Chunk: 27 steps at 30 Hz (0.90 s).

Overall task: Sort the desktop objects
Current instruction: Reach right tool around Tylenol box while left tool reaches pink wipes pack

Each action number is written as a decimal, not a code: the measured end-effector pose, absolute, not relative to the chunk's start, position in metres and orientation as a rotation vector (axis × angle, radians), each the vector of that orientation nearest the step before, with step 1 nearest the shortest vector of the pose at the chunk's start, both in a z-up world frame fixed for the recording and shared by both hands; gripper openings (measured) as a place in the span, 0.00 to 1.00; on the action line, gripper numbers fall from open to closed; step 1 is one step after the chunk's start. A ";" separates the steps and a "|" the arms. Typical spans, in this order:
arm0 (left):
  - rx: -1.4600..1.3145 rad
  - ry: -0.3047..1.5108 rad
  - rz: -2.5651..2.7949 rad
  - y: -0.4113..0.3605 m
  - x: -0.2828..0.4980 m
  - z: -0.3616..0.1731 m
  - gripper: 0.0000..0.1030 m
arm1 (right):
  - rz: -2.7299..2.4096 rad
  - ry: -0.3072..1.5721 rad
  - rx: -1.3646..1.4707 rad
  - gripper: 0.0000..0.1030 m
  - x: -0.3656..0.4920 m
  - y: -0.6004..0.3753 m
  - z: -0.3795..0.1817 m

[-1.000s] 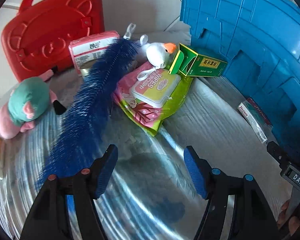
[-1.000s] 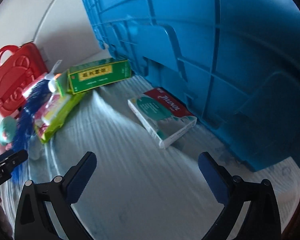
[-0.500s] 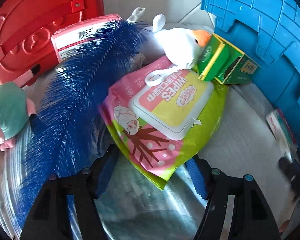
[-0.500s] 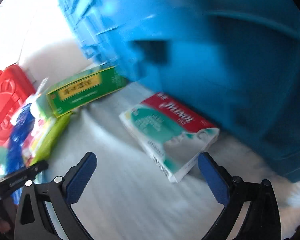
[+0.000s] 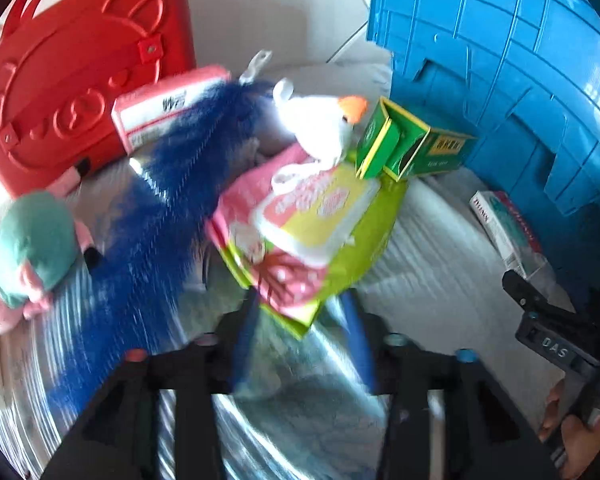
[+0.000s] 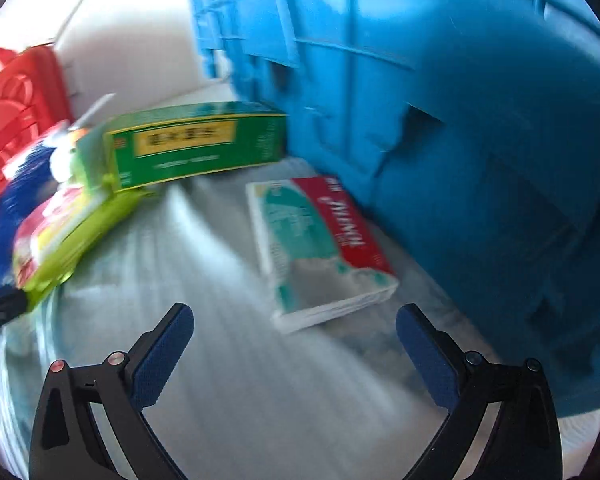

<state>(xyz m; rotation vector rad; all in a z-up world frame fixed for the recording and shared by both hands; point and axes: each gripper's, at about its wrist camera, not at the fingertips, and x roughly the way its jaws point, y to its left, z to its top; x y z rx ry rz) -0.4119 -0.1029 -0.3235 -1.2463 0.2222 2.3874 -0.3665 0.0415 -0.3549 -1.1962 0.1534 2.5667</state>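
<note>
A: Wipes pack (image 5: 312,236) between left gripper (image 5: 300,312) fingers, corner only; grip unclear from blur.
B: Right gripper (image 6: 294,344) spread, empty, near medicine box (image 6: 320,248).
A: Risk: duck toy (image 5: 320,128) tumbles if pack lifts.

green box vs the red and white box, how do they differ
The green box stands on a long side with an end flap open; the red and white box lies flat and looks crumpled at its near end. The green box rests partly on the wipes pack; the red and white box lies directly on the table. Both sit beside the blue crate.
</note>
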 end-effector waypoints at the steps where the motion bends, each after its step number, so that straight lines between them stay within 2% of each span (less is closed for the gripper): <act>1: -1.229 0.237 2.399 -0.101 -0.418 -0.322 0.73 | 2.551 0.152 -1.201 1.00 -0.371 0.045 -0.358; 5: -1.262 0.259 2.386 -0.089 -0.454 -0.326 0.74 | 2.455 0.080 -1.239 1.00 -0.384 0.054 -0.373; 9: -1.250 0.279 2.387 -0.083 -0.476 -0.330 0.83 | 2.487 0.082 -1.244 1.00 -0.399 0.058 -0.379; 10: -1.246 0.292 2.382 -0.080 -0.481 -0.332 0.92 | 2.503 0.064 -1.256 1.00 -0.404 0.056 -0.381; 11: -1.254 0.283 2.372 -0.077 -0.486 -0.336 0.94 | 2.568 0.005 -1.277 1.00 -0.409 0.053 -0.382; 13: -1.259 0.222 2.364 -0.079 -0.491 -0.338 0.95 | 2.625 0.052 -1.325 1.00 -0.420 0.053 -0.386; 15: -1.235 0.208 2.371 -0.083 -0.485 -0.336 0.87 | 2.652 0.103 -1.358 0.95 -0.423 0.053 -0.391; 17: -1.228 0.210 2.377 -0.088 -0.476 -0.334 0.75 | 2.690 0.084 -1.354 0.77 -0.418 0.045 -0.389; 18: -1.238 0.195 2.368 -0.091 -0.472 -0.335 0.64 | 2.709 0.075 -1.371 0.78 -0.416 0.040 -0.390; 21: -1.268 0.138 2.364 -0.105 -0.459 -0.334 0.47 | 2.777 0.054 -1.427 0.77 -0.410 0.021 -0.391; 22: -1.285 0.111 2.356 -0.110 -0.457 -0.334 0.44 | 2.804 0.062 -1.448 0.77 -0.407 0.015 -0.391; 27: -1.312 0.086 2.346 -0.127 -0.446 -0.333 0.43 | 2.778 0.016 -1.495 0.78 -0.389 0.004 -0.395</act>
